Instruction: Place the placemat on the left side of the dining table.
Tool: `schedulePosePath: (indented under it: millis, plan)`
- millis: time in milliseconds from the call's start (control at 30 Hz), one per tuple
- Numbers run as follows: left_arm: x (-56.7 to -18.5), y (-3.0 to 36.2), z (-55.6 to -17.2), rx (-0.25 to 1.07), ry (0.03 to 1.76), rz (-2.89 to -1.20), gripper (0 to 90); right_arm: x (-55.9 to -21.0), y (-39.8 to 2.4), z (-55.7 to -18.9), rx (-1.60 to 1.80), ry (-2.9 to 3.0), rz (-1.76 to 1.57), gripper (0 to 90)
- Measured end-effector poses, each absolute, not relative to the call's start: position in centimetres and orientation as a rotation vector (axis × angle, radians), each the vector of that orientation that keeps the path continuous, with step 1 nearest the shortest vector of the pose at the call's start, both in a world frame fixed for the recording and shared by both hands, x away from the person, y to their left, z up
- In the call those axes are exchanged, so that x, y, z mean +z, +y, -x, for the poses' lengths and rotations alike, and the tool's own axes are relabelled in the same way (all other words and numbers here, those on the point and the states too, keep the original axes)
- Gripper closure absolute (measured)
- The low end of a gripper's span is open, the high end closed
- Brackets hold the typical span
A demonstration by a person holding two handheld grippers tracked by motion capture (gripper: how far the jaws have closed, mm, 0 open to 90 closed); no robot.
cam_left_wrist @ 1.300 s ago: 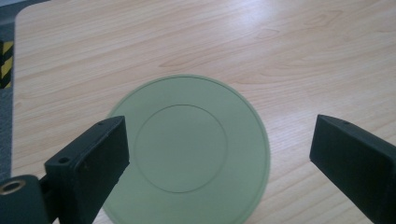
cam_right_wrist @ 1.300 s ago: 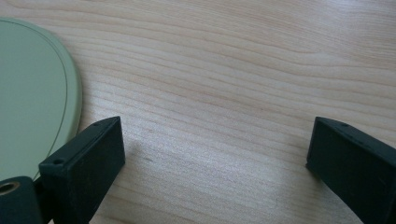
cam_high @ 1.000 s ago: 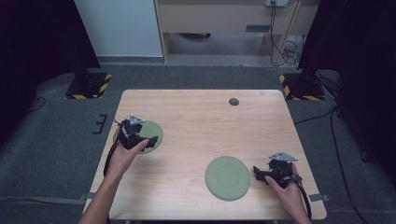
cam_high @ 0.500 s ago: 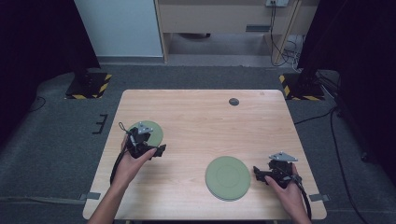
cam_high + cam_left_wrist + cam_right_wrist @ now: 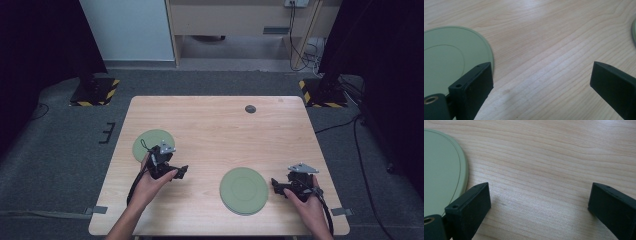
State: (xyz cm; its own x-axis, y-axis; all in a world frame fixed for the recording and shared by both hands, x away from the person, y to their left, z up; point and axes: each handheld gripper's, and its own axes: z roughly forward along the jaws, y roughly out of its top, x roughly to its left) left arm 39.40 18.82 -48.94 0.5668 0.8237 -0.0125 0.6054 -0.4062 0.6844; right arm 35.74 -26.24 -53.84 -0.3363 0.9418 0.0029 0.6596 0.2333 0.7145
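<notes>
High view: left hand-held gripper (image 5: 176, 172), jaws spread and empty, sits just beside the left green plate (image 5: 150, 143); right hand-held gripper (image 5: 278, 184), likewise agape, is near the right green plate (image 5: 244, 190) on the table (image 5: 225, 130).

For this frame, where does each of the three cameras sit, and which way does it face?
High view: above the person's side, facing forward and down on the wooden table; both forearms show, with the left gripper and right gripper.
Left gripper view: rides on the left gripper, looking between its open jaws at the tabletop and the left green plate.
Right gripper view: rides on the right gripper, jaws open, with the right green plate beside them.
Shared: both plates, left and right, lie in the high view too.
</notes>
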Motion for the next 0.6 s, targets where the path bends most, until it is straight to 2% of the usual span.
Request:
schedulePosePath:
  millis: [600]
  plan:
    - [-50.7,17.0,-37.2,0.376,1.074,-2.215,3.9,-53.8,-26.2,-35.7,0.877,2.079,-1.471,4.5]
